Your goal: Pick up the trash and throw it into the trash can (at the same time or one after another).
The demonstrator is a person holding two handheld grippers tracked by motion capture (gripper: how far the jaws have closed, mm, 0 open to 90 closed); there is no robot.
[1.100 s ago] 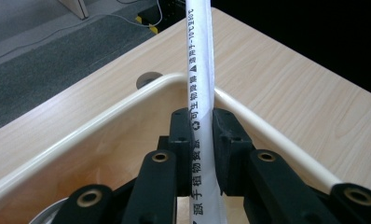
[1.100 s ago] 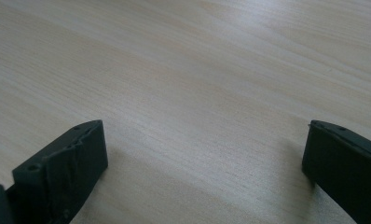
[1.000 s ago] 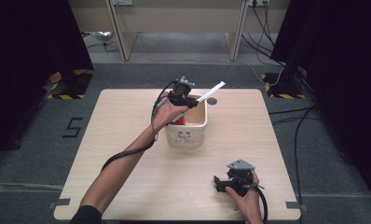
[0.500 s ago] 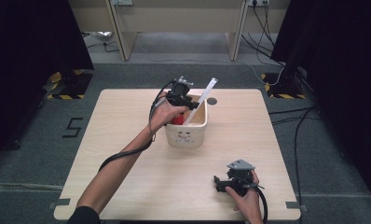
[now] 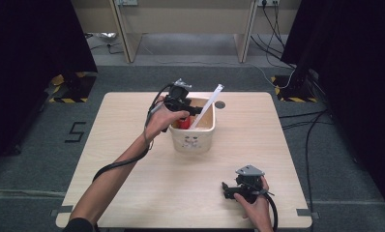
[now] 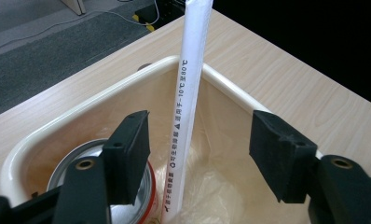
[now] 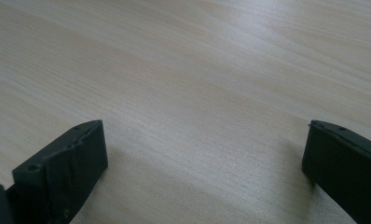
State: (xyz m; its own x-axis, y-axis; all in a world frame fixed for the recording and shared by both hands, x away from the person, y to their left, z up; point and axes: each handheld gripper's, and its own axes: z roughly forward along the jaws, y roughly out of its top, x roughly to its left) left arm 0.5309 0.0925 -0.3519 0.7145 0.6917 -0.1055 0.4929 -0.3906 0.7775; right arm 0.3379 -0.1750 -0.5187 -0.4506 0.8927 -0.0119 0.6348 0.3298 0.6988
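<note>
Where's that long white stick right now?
The white stick stands slanted in the cream tub at the table's far middle in the high view, beside a red can. It sits loose between the left claw's open jaws, which have just been opening.
</note>
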